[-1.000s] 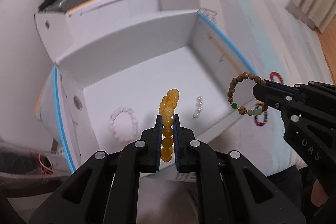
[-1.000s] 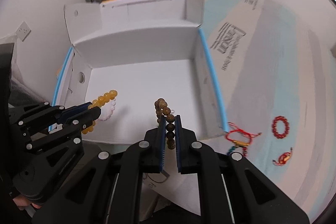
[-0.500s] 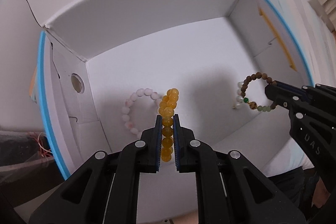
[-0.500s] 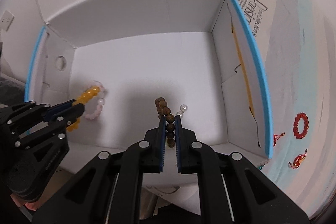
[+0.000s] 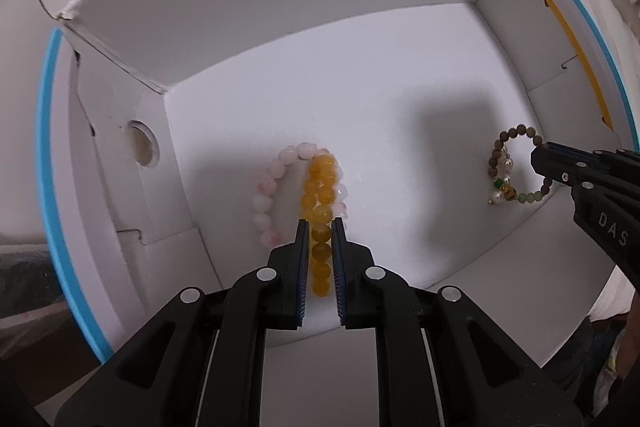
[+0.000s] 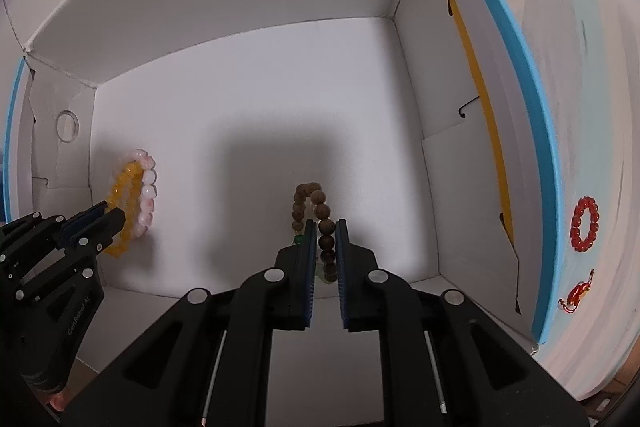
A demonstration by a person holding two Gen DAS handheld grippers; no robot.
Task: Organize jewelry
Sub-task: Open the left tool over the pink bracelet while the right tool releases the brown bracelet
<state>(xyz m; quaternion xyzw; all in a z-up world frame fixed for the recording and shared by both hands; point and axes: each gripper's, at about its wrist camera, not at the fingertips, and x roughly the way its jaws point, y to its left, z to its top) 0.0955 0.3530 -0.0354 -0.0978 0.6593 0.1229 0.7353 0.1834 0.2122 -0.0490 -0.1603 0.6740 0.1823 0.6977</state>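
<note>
Amber beads (image 5: 319, 211) are hanging in the left tool (image 5: 320, 247), pinched, over a pink bracelet (image 5: 267, 195) lying inside the box (image 5: 280, 39); brown beads (image 6: 322, 227) are gripped by the right tool (image 6: 323, 247) inside too. Red bracelets (image 6: 585, 223) are waiting outside the box

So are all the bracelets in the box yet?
Not yet. A pink bracelet already lies in the white box. The left gripper holds a yellow bracelet over it; the right gripper holds a brown one. A red bracelet and red charm remain outside.
</note>
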